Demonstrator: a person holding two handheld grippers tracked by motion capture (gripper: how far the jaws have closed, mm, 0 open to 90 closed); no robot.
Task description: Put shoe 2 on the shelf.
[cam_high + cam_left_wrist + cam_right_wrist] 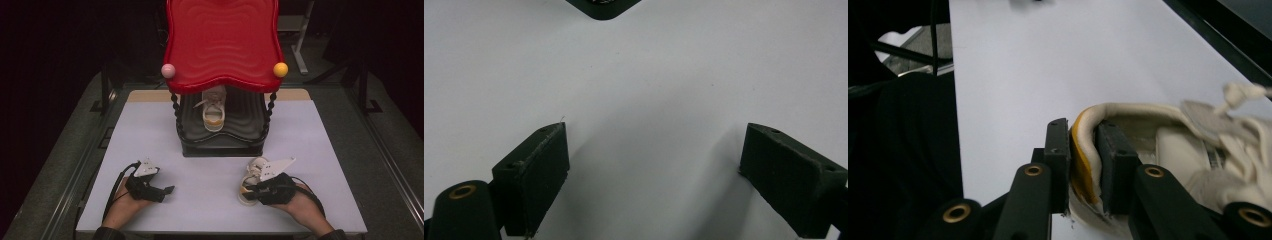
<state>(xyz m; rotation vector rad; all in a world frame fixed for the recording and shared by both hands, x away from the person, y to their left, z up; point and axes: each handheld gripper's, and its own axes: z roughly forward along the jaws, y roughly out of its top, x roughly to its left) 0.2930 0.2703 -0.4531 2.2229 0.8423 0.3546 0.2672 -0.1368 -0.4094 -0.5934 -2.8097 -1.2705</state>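
The small shoe (pixel 248 184) looks light and soft-walled, so it should lift easily but sag and swing from a one-sided hold; the padded heel collar, where the right gripper (pixel 1083 165) pinches it with one jaw inside and one outside, seems the firmest place to hold. It is a cream sneaker with an orange heel patch, white sole and loose laces, lying on the white table (pixel 320 150) at about five o'clock from the red-topped rack (pixel 222 45), whose lower shelf holds its mate (pixel 214 112). The left gripper (pixel 654 165) rests with jaws spread wide over bare tabletop at about seven o'clock.
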